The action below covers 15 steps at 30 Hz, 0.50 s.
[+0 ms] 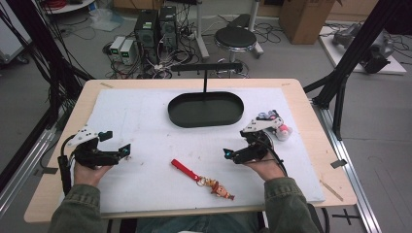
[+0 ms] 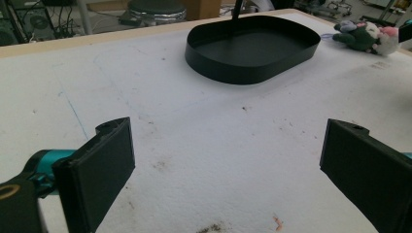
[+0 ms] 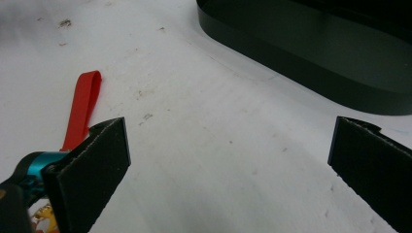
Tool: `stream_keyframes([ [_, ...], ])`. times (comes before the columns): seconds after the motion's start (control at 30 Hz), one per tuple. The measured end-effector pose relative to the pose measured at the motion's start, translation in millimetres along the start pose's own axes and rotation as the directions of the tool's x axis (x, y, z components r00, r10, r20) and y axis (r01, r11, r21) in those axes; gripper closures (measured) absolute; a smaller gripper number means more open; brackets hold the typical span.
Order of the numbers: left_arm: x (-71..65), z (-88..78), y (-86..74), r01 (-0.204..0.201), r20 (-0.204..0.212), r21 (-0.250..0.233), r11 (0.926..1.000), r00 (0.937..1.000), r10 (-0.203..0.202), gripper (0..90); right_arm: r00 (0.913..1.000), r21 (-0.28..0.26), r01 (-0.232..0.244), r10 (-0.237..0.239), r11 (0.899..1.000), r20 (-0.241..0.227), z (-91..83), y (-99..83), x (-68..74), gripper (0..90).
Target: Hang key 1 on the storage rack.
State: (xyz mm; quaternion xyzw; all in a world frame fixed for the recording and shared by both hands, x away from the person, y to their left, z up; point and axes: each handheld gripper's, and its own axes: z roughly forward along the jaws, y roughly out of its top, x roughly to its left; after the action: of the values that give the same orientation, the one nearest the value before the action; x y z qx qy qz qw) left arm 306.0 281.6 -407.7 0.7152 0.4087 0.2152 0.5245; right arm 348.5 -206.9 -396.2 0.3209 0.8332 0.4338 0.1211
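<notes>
Both claws, left (image 1: 116,143) and right (image 1: 232,154), hover wide open and empty above the worktop (image 1: 145,121). The red-strapped keychain (image 1: 201,178) lies untouched just left of the right claw; next, that claw must lower astride it.

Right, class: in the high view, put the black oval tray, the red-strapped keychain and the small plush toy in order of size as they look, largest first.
1. black oval tray, by far the largest.
2. red-strapped keychain, long but thin.
3. small plush toy, smallest, though the right gripper partly hides it, so this is less sure.
</notes>
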Motion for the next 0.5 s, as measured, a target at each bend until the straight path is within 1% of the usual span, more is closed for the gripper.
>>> stream_keyframes([
  [0.2,0.6,-0.4,0.1,0.001,-0.004,-0.005,1.0,1.0,-0.001,5.9,0.9998,0.024,0.009,-0.009,1.0,-0.02,8.8,7.5,7.1,0.7],
  [0.4,1.3,-0.8,0.2,0.002,-0.005,-0.008,1.0,1.0,-0.002,6.0,0.9984,0.06,0.036,-0.034,0.998,-0.044,20.2,14.7,18.6,0.7],
  [0.47,1.7,-0.6,0.0,0.004,-0.002,0.002,1.0,1.0,-0.004,5.9,0.9979,0.068,0.045,-0.042,0.997,-0.049,24.7,17.8,23.1,0.7],
  [0.5,1.8,0.2,-0.4,0.005,-0.005,0.005,1.0,1.0,-0.005,6.0,0.9978,0.079,0.04,-0.036,0.996,-0.056,27.0,19.4,25.3,0.7],
])
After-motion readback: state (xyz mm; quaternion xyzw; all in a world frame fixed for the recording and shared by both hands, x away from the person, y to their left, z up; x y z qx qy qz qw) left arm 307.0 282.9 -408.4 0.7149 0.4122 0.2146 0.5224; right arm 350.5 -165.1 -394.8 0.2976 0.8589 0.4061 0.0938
